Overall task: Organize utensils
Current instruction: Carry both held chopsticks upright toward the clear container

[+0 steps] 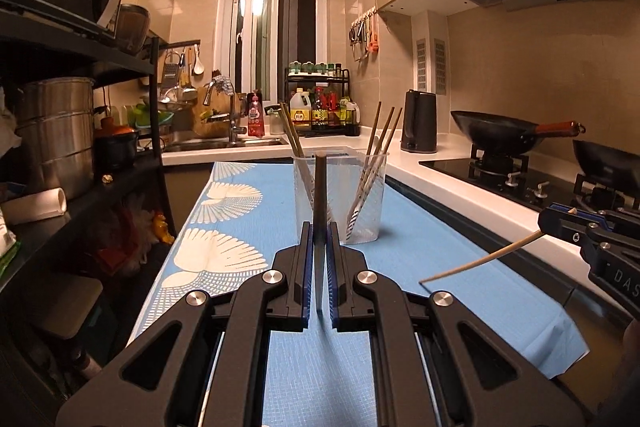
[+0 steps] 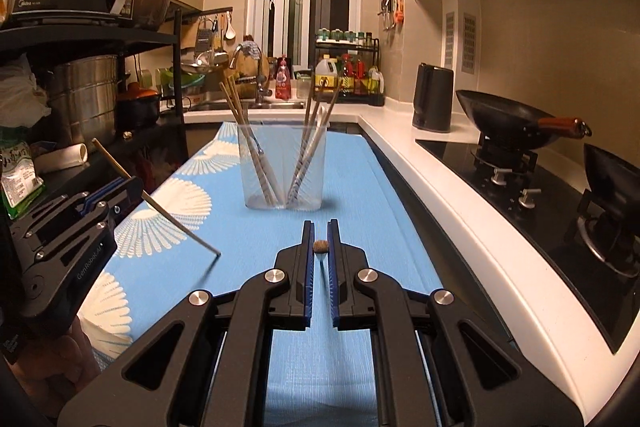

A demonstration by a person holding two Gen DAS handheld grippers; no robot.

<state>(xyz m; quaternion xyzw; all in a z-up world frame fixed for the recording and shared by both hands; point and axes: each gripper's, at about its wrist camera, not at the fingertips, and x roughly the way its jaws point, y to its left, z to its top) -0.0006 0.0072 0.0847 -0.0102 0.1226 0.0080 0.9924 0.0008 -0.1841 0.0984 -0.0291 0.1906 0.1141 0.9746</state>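
- A clear cup (image 2: 283, 167) stands on the blue cloth (image 2: 360, 187), midway between its side edges and toward its far end, with chopsticks (image 2: 312, 143) leaning against both its left and right walls.
- The left gripper (image 1: 320, 231) is clamped on one chopstick (image 1: 320, 195), held steeply with its tip down near the cloth's left edge.
- The right gripper (image 2: 320, 247) pinches another chopstick (image 1: 480, 261) crosswise, seen end-on between the pads.
- Bare cloth lies between both grippers and the cup.
- Past the cloth's right edge runs a white counter (image 2: 460, 195) with a stove (image 2: 520, 167).
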